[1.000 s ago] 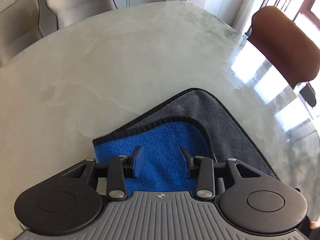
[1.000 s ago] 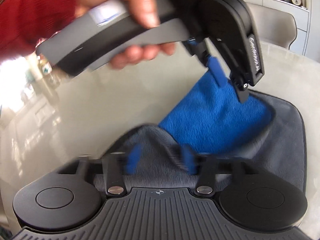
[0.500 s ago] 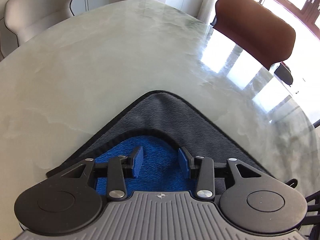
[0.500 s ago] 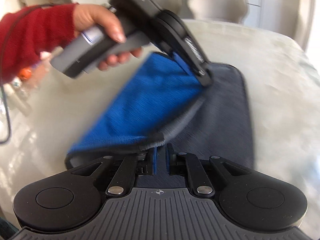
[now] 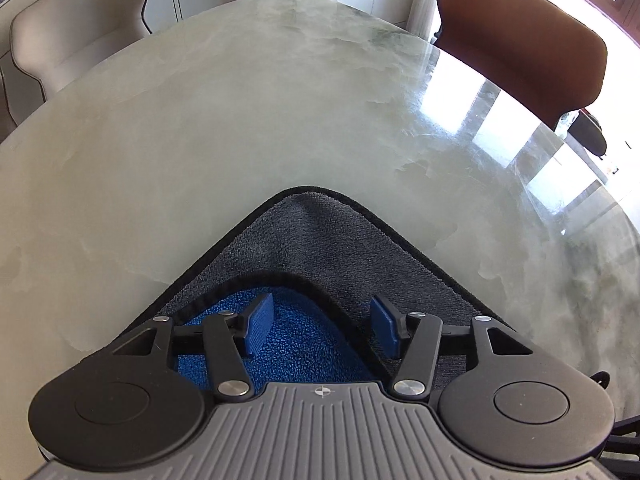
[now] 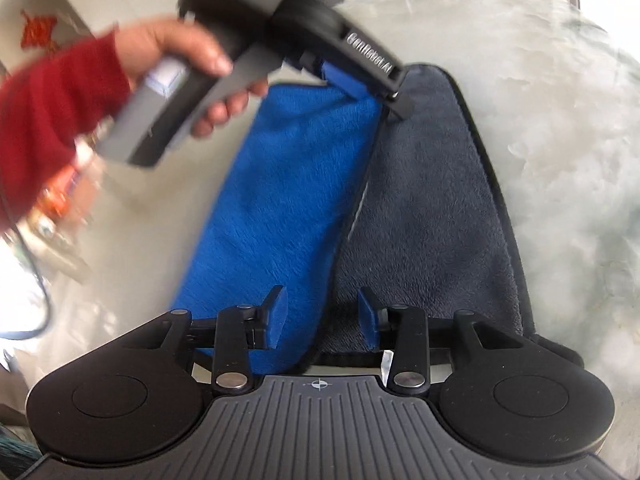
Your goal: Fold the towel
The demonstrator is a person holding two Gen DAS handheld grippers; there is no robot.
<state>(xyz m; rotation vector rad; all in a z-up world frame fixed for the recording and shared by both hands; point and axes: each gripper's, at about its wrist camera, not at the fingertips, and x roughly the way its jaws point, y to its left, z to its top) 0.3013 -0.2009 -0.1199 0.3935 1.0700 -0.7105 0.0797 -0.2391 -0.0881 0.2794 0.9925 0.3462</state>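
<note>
Left tongs (image 5: 322, 324): pads apart, gripping nothing, over a blue turned-over corner.
Right tongs (image 6: 322, 318): pads apart, gripping nothing, straddling the blue flap's black-piped edge.
Towel (image 6: 432, 216): grey face up, flat on the surface (image 5: 224, 120); blue flap (image 6: 280, 200) folded partway over its left half.
Left hand (image 6: 188, 64): red sleeve, holding the other tool's handle above the flap.
Background: brown chair (image 5: 520, 40), beige chair (image 5: 76, 40).

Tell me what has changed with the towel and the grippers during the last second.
Both grippers have opened: the right gripper, shut on the towel edge half a second ago, has let go, and the left gripper now gapes wide. The blue flap was carried across and laid over the grey side. The table stayed as before.
</note>
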